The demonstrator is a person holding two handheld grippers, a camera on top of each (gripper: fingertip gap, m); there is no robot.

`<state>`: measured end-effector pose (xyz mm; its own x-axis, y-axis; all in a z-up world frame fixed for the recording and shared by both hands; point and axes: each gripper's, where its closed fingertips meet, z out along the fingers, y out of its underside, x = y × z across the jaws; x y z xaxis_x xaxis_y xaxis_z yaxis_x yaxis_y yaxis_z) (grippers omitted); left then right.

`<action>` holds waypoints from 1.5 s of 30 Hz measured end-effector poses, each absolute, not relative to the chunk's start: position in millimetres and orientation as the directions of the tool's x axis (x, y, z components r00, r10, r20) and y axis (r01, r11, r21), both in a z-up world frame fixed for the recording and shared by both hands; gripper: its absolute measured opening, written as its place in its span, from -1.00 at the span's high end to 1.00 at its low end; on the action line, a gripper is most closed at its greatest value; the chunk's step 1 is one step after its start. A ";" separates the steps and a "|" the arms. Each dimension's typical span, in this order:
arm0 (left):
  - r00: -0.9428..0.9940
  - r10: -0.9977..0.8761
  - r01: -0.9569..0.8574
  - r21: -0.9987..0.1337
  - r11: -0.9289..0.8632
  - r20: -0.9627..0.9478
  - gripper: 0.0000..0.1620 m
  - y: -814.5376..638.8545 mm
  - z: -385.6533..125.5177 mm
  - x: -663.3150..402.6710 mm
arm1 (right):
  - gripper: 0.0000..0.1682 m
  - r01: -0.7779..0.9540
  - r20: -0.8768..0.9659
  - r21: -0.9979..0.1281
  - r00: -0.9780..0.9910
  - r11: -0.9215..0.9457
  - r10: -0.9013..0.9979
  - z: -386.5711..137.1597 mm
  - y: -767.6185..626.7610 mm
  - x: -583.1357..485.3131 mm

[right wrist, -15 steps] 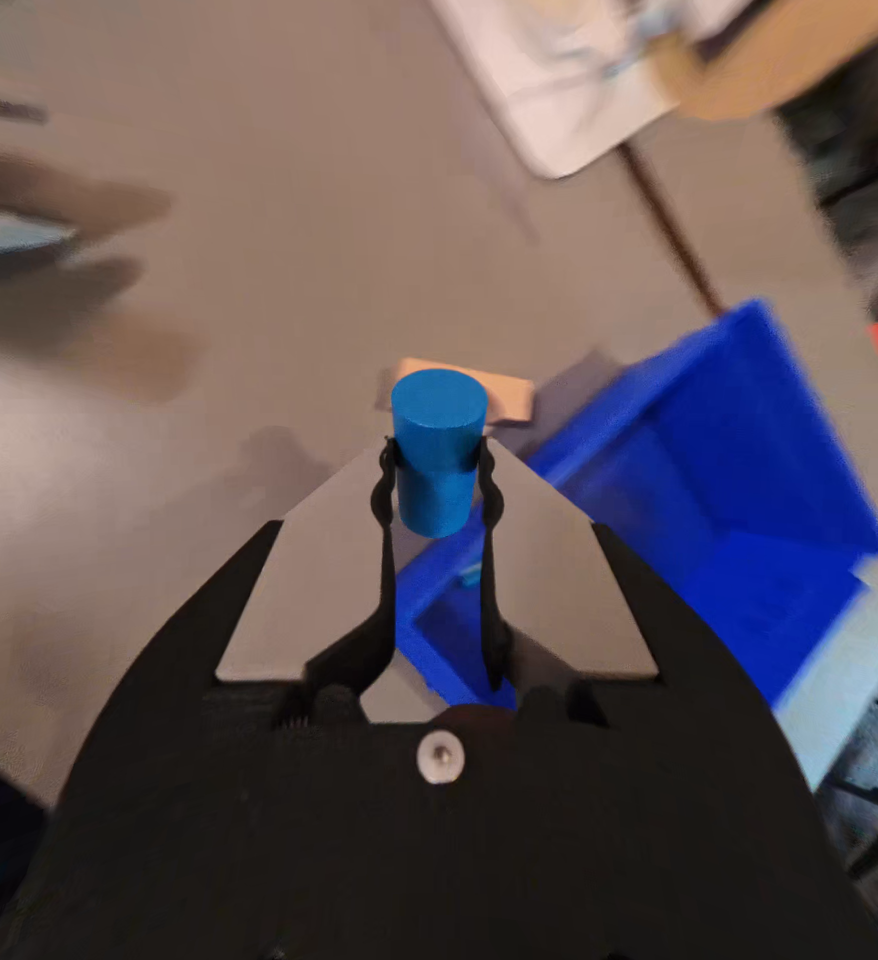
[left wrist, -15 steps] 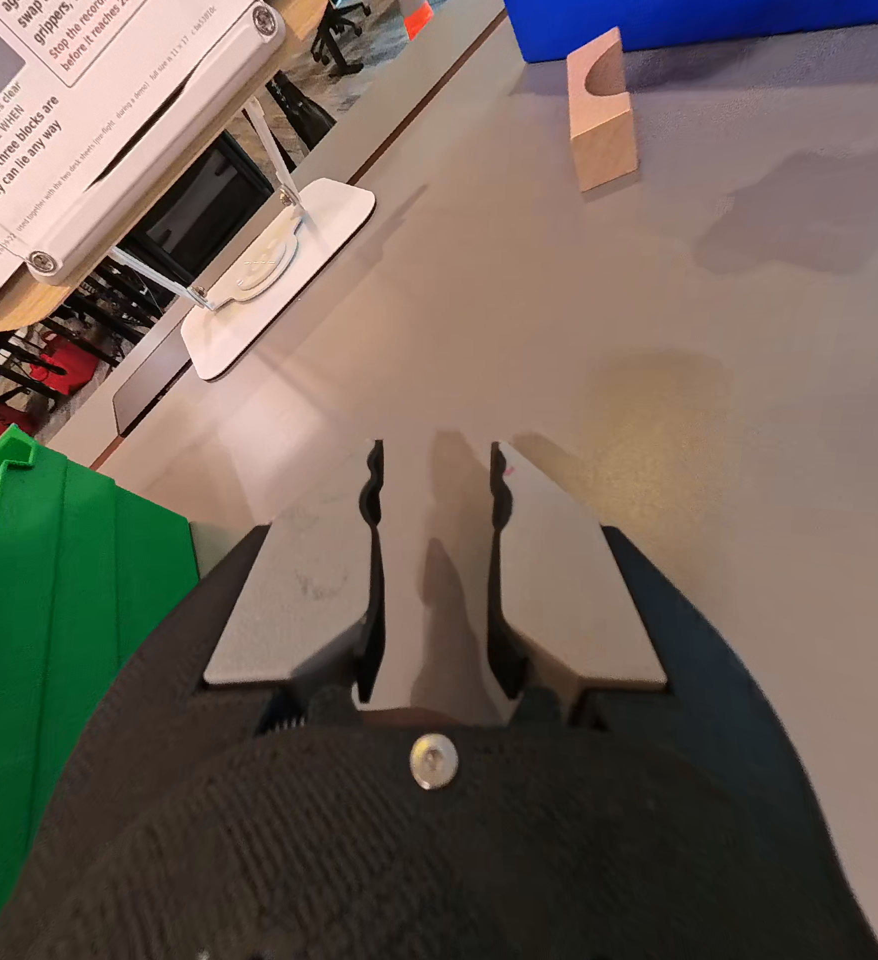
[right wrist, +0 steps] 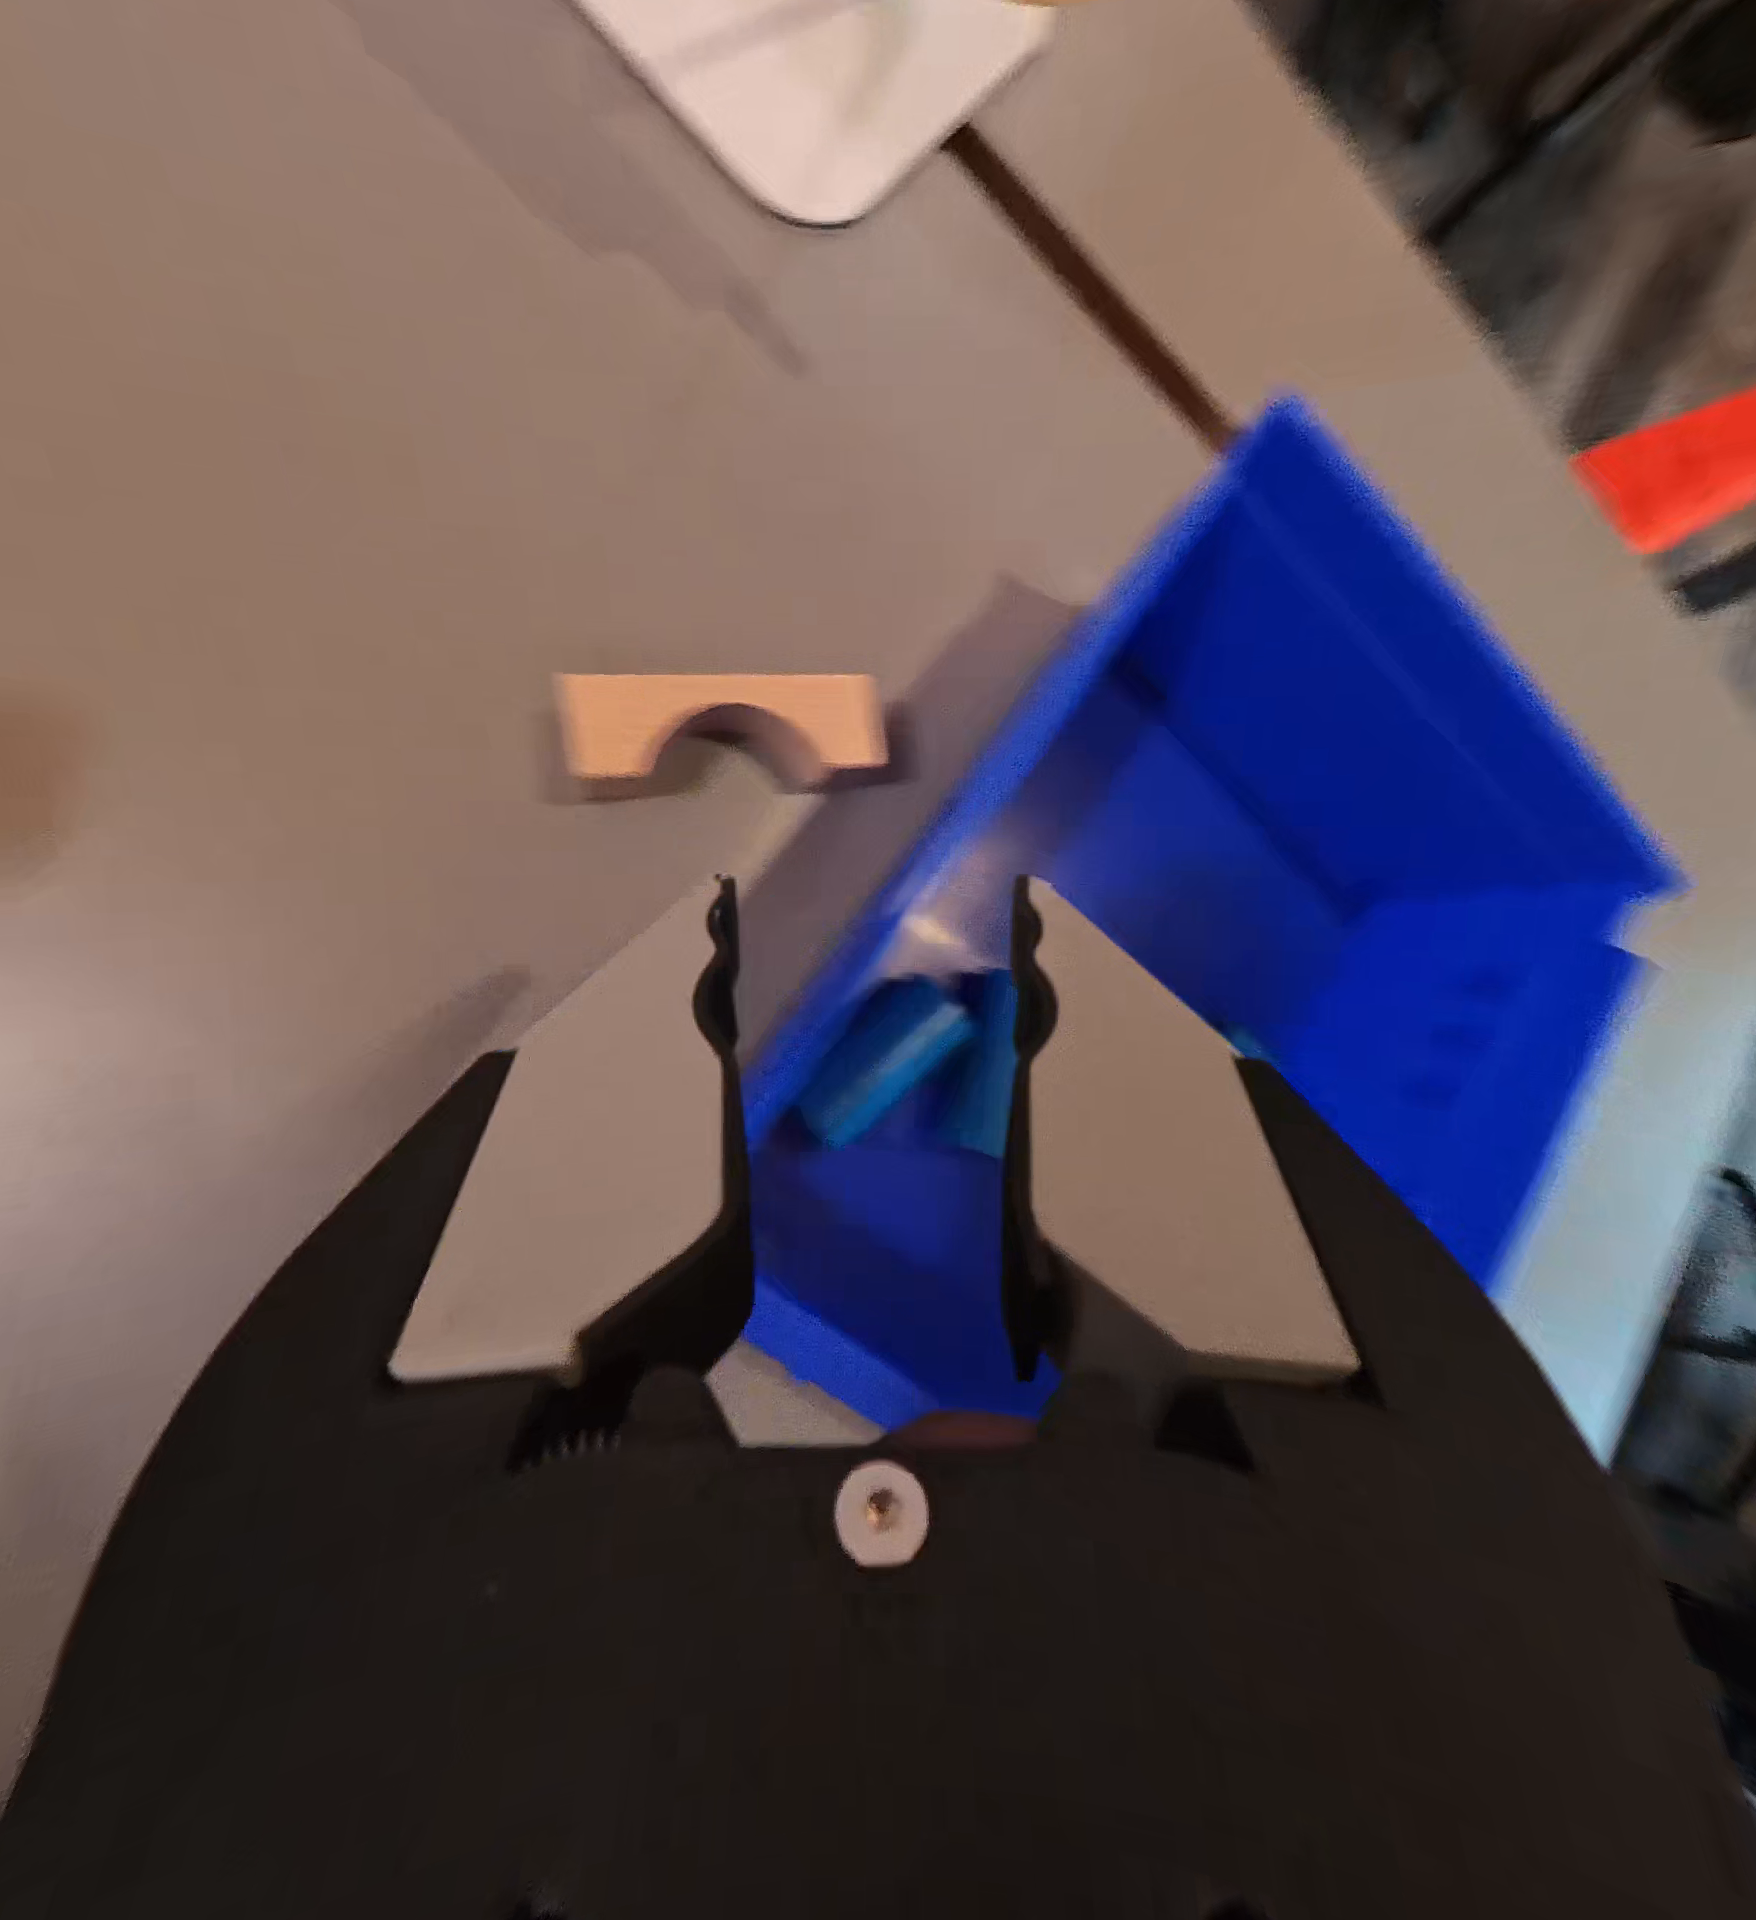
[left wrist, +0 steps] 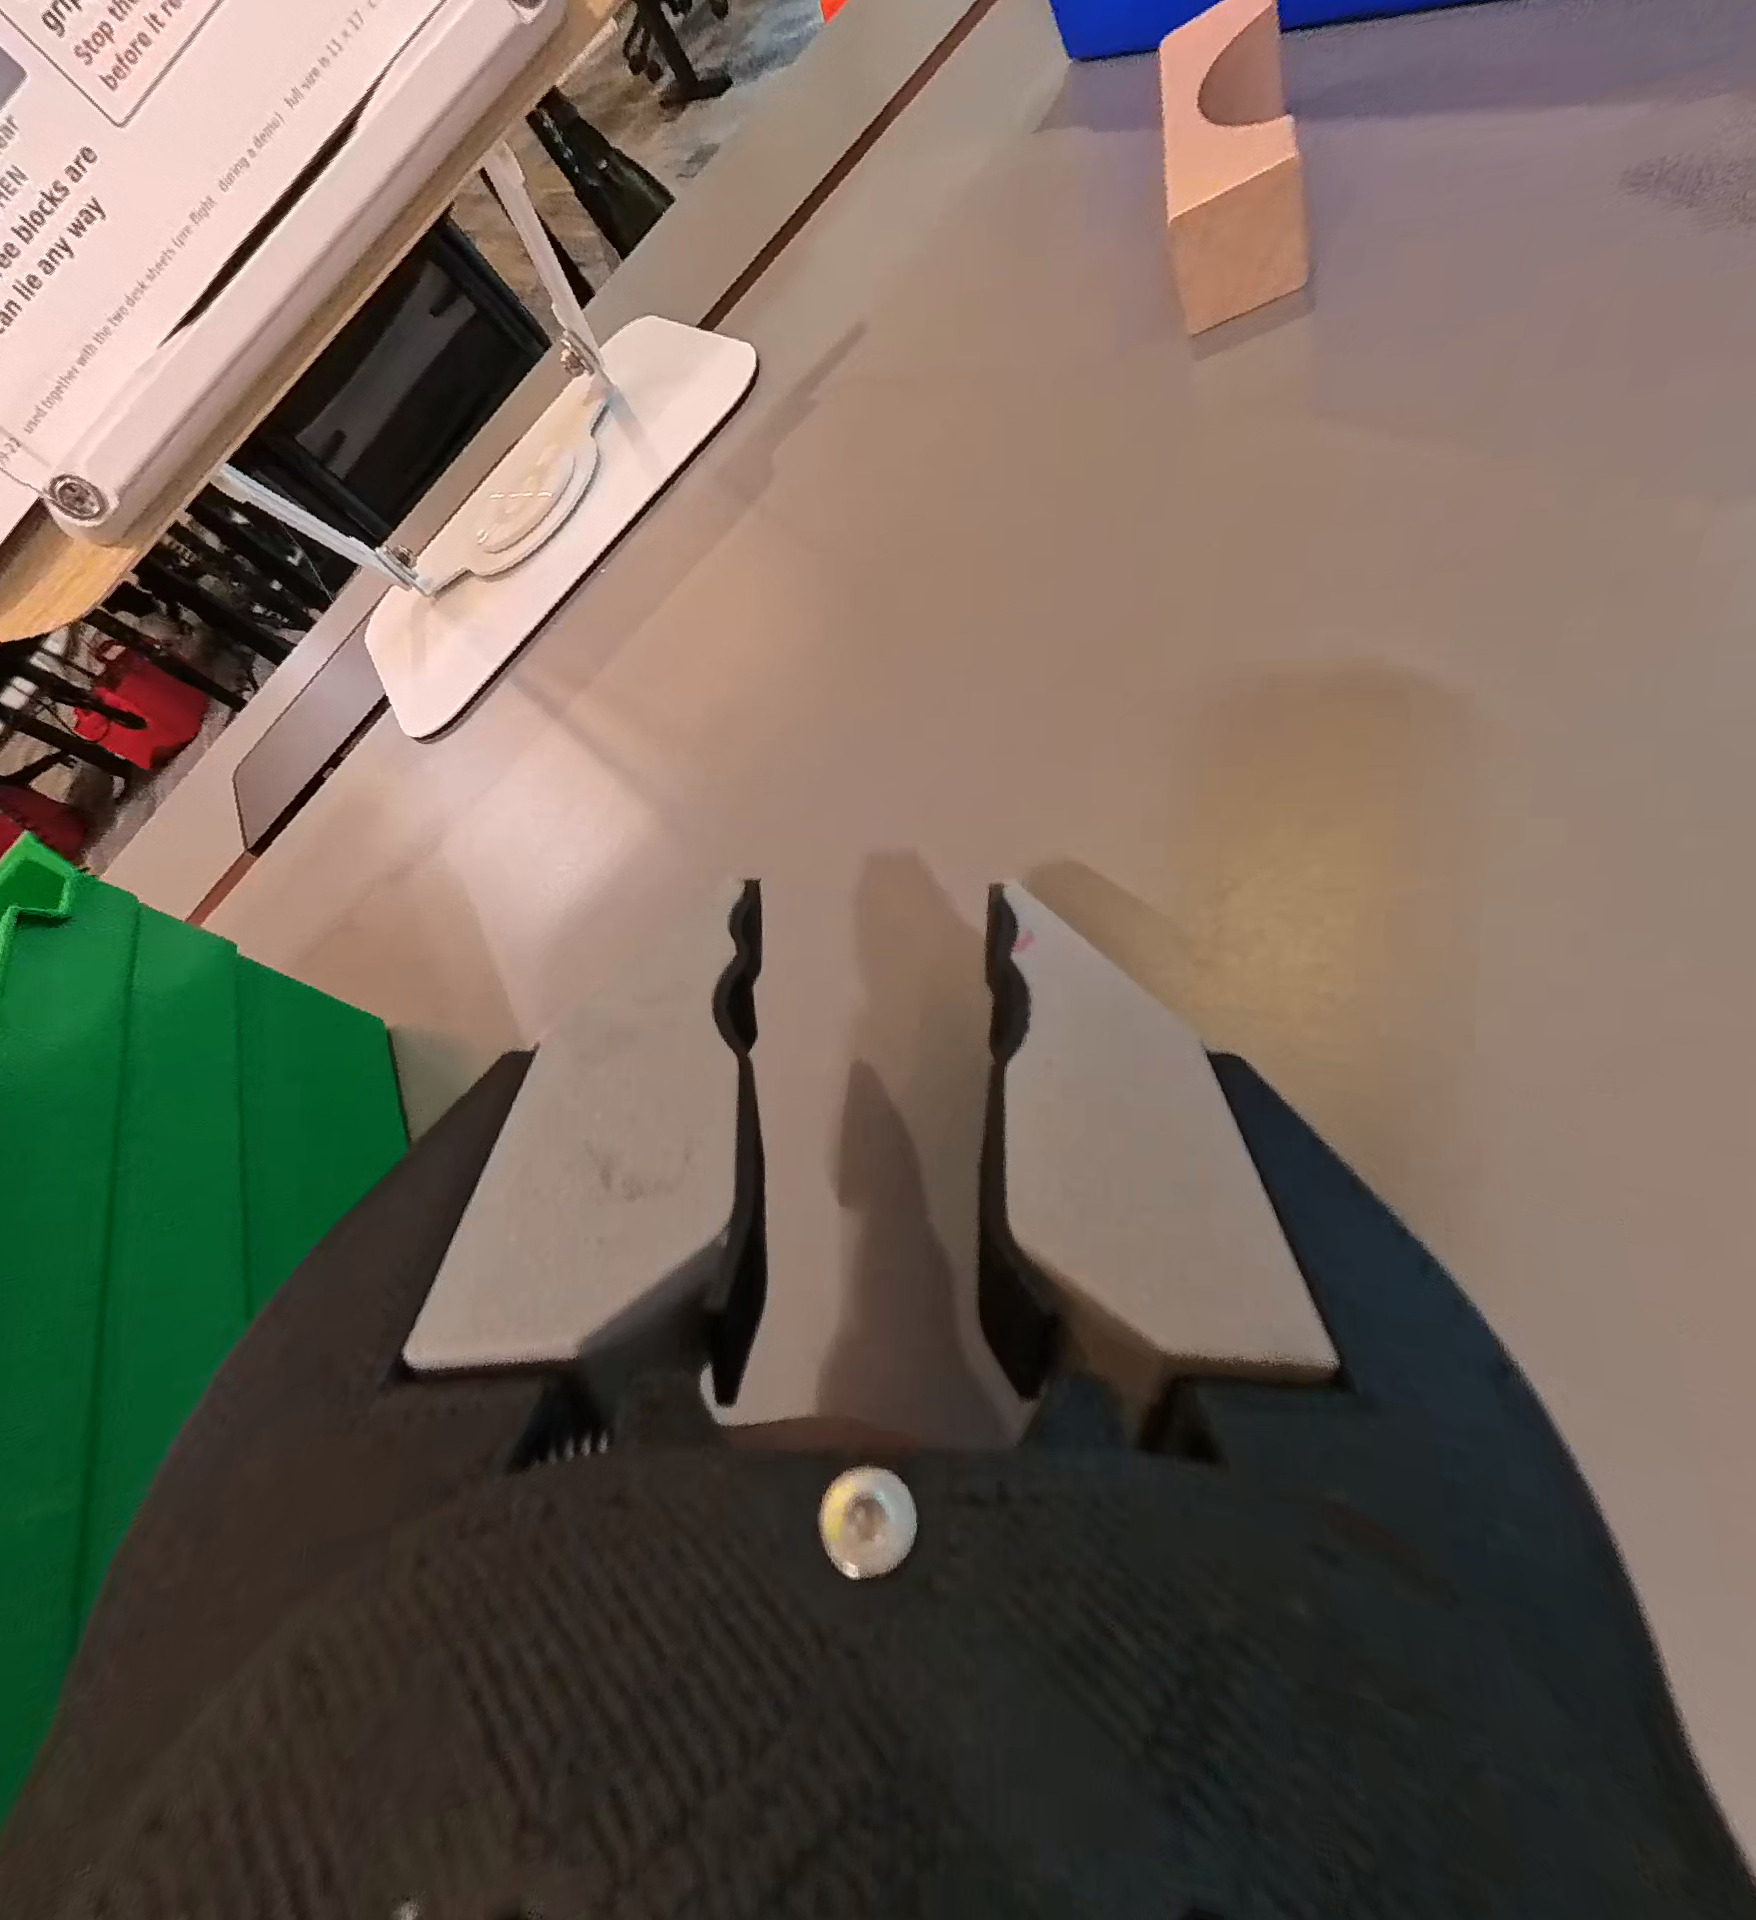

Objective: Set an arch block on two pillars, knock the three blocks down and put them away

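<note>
The right gripper (right wrist: 872, 894), jaws now spread, has dropped its blue cylinder (right wrist: 884, 1062) into the blue bin (right wrist: 1539, 831); the left gripper (left wrist: 869, 899) hangs spread and empty, leaving the wooden arch block (right wrist: 718, 738) on the surface (right wrist: 282, 468).

Both tools share one build. The left gripper (left wrist: 869, 914) has a ribbed black printed body, a silver screw (left wrist: 868, 1523) at its centre, and two flat grey fingers (left wrist: 604, 1174) lined with wavy black pads. The right gripper (right wrist: 872, 904), blurred, looks identical, with fine black teeth seemingly at its left finger's root.
</note>
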<state>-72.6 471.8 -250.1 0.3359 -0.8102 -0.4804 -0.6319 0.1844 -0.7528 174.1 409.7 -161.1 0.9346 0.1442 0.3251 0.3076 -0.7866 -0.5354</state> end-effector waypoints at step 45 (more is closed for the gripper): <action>0.361 -0.766 -0.659 -0.726 0.194 -0.532 0.54 480.0 -251.0 -78.4 | 0.54 0.201 0.331 -0.700 0.942 -0.685 -0.061 -153.1 373.2 219.9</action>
<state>-78.4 480.0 -251.0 0.3607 -0.7661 -0.5320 -0.6592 0.1941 -0.7265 219.9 373.2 -153.1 0.9418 -0.0610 0.3307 0.2014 -0.6852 -0.7000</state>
